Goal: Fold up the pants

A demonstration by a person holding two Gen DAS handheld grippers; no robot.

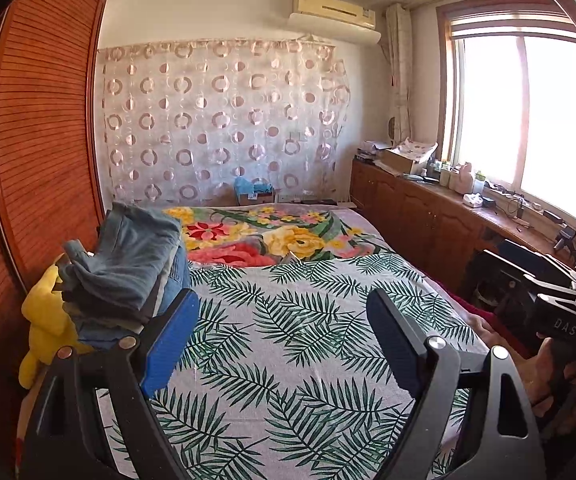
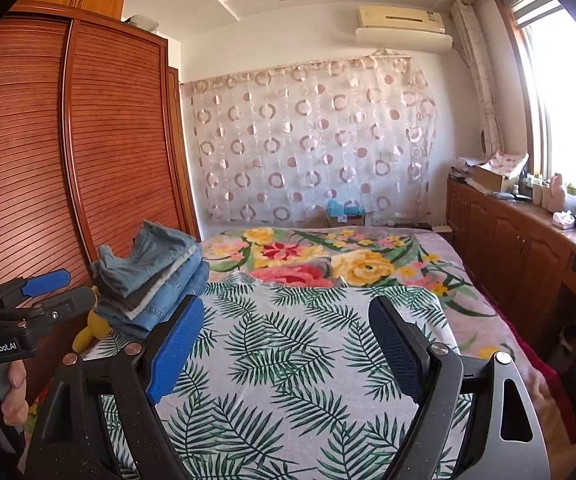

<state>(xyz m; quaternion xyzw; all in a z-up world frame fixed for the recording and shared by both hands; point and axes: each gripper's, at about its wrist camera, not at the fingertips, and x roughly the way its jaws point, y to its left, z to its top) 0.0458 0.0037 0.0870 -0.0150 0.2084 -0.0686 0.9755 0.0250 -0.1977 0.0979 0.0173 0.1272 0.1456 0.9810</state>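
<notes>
A stack of folded pants (image 1: 128, 264), mostly blue denim with grey layers, sits at the left edge of the bed; it also shows in the right wrist view (image 2: 152, 280). My left gripper (image 1: 284, 308) is open and empty, held above the leaf-print sheet (image 1: 288, 360), just right of the stack. My right gripper (image 2: 286, 312) is open and empty over the same sheet (image 2: 288, 380). The left gripper also shows side-on at the left edge of the right wrist view (image 2: 44, 284). The right gripper's body shows at the right edge of the left wrist view (image 1: 560, 320).
A yellow plush toy (image 1: 44, 320) lies under the stack. A floral blanket (image 1: 272, 236) covers the far half of the bed. A wooden wardrobe (image 2: 88, 140) stands on the left. A low cabinet (image 2: 528, 248) with clutter runs under the window on the right.
</notes>
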